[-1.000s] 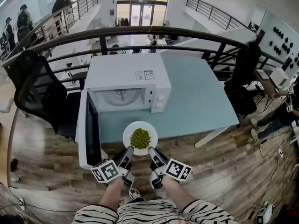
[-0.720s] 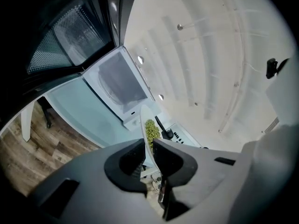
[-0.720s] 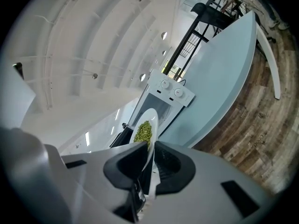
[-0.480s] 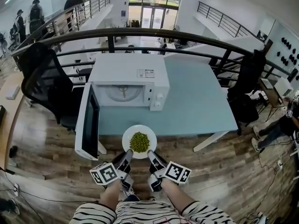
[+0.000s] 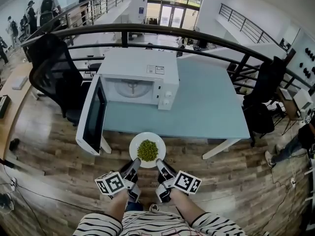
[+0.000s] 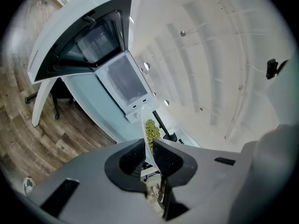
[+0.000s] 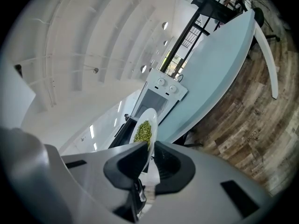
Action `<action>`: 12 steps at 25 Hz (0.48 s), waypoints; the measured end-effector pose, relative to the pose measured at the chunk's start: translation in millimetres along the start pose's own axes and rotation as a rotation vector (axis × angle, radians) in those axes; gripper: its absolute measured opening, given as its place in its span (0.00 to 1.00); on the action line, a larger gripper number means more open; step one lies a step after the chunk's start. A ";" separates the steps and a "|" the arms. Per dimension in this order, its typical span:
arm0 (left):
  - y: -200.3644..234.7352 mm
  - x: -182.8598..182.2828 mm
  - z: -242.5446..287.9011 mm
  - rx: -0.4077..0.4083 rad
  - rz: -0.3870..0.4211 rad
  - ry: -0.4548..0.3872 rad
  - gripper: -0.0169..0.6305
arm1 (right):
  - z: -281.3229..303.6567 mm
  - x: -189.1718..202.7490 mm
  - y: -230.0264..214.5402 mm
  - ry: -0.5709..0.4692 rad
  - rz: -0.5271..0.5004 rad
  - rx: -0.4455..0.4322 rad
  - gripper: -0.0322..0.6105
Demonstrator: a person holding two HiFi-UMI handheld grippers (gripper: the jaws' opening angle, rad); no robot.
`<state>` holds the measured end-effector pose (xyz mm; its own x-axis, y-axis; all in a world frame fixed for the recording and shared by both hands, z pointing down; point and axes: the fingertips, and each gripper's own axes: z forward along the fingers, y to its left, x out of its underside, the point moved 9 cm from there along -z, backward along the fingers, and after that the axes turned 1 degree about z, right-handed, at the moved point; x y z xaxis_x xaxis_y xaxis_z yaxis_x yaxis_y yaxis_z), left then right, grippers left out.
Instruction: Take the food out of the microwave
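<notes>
The plate of green food hangs just off the near edge of the pale blue surface, over the wooden floor, apart from the white microwave at the surface's far left. The microwave door stands swung fully out toward the person, overhanging the surface's left corner and lying near the plate's left side without touching it. A black chair sits beyond the door, and a dark railing curves behind the surface. The left gripper pinches the plate's near-left rim between its jaws; the right gripper pinches the near-right rim likewise. In the left gripper view the thin rim runs edge-on between the padded jaws; the right gripper view shows the same on its side. Against a second ago, the plate has come back from over the surface's front edge to beyond it, with both grips unchanged.
</notes>
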<state>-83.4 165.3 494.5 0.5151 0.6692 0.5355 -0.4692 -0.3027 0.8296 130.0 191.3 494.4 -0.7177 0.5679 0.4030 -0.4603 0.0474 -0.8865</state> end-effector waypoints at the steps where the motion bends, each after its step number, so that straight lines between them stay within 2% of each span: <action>1: -1.2 4.7 -3.1 -0.006 -0.002 -0.005 0.13 | -4.0 1.4 -0.5 0.006 -0.003 -0.002 0.14; 12: -17.2 36.4 -30.0 -0.033 -0.013 -0.037 0.13 | -35.6 17.0 -0.5 0.049 -0.007 -0.016 0.14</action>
<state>-78.2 215.2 495.0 0.5470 0.6474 0.5307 -0.4853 -0.2713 0.8312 136.6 230.2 493.7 -0.6880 0.6071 0.3976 -0.4564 0.0639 -0.8875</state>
